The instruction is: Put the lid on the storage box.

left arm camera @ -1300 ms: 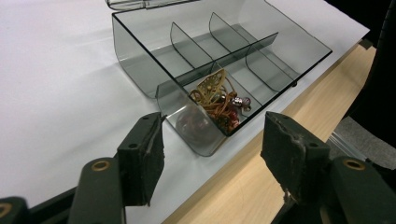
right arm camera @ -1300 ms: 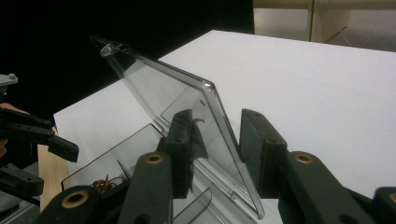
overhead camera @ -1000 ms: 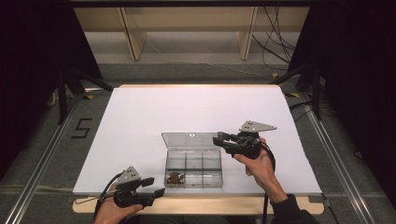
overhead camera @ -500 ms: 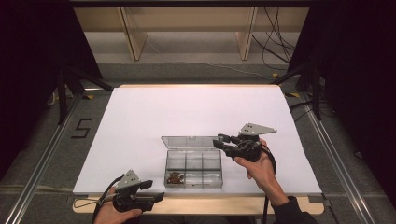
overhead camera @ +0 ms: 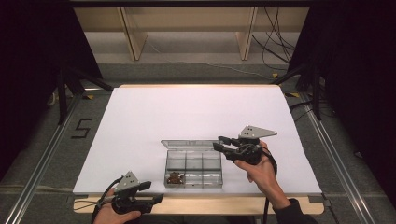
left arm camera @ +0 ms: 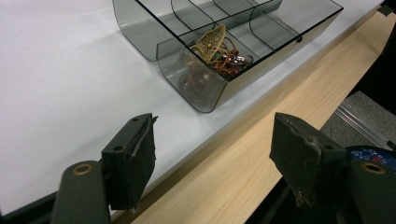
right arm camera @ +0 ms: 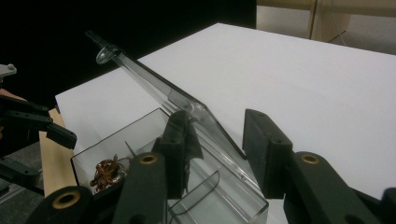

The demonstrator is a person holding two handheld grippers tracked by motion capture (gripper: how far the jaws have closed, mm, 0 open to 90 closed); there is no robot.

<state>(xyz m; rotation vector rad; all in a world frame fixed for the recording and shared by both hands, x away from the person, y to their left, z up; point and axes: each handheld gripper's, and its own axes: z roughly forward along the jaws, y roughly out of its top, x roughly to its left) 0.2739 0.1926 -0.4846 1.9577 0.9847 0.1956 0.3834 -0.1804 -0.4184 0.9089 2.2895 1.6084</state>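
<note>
- Left gripper (overhead camera: 154,192) low at near table (overhead camera: 140,116) edge, jaws wide apart after opening, holding nothing.
- Right gripper (overhead camera: 218,143) level, pointing left, jaws around raised lid (right arm camera: 154,84), pads not pressing.
- Compartment box (overhead camera: 194,169) near centre.

My counter (overhead camera: 196,112) carries a white sheet with a strip of pale wood showing along the near edge. Past its far side stands a light wooden shelf unit (overhead camera: 187,32) on a grey floor, with dark cables (overhead camera: 275,51) trailing across the floor at the right. Black curtains (overhead camera: 355,70) hang on both sides. A metal rail (overhead camera: 42,158) runs along the floor at my left, and beside it a figure five (overhead camera: 81,128) is marked on the floor in black tape.
</note>
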